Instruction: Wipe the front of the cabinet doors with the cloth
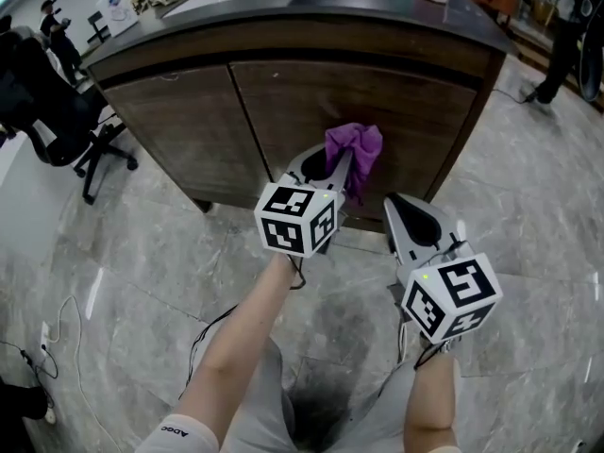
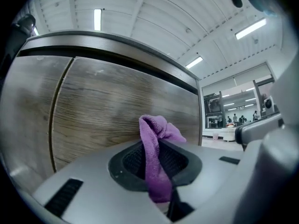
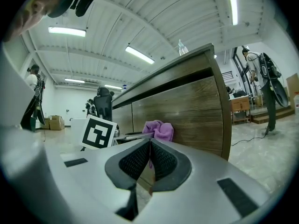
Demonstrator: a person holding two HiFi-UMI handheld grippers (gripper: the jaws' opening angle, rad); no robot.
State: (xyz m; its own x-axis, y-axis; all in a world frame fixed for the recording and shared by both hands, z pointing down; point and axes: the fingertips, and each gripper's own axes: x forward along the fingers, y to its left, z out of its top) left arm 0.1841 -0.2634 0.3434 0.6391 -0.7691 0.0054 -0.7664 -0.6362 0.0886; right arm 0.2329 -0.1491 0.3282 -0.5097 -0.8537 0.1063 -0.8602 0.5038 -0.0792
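the left hand-held gripper (image 1: pixel 330 166) is clamping the purple cloth (image 1: pixel 356 147) between its jaws and holding it against the front of the right cabinet door (image 1: pixel 406 102), at the centre of the head view, beneath the counter (image 1: pixel 283 12) edge. the right hand-held gripper (image 1: pixel 404 213) is hovering just lower right of it, its jaws pressing together on nothing.

Fuzzy purple cloth (image 2: pixel 156 148) against matt, grained wooden cabinet doors (image 1: pixel 283 111).

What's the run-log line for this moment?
left gripper: shut on purple cloth | purple cloth: at right cabinet door front | right gripper: shut, empty, short of door
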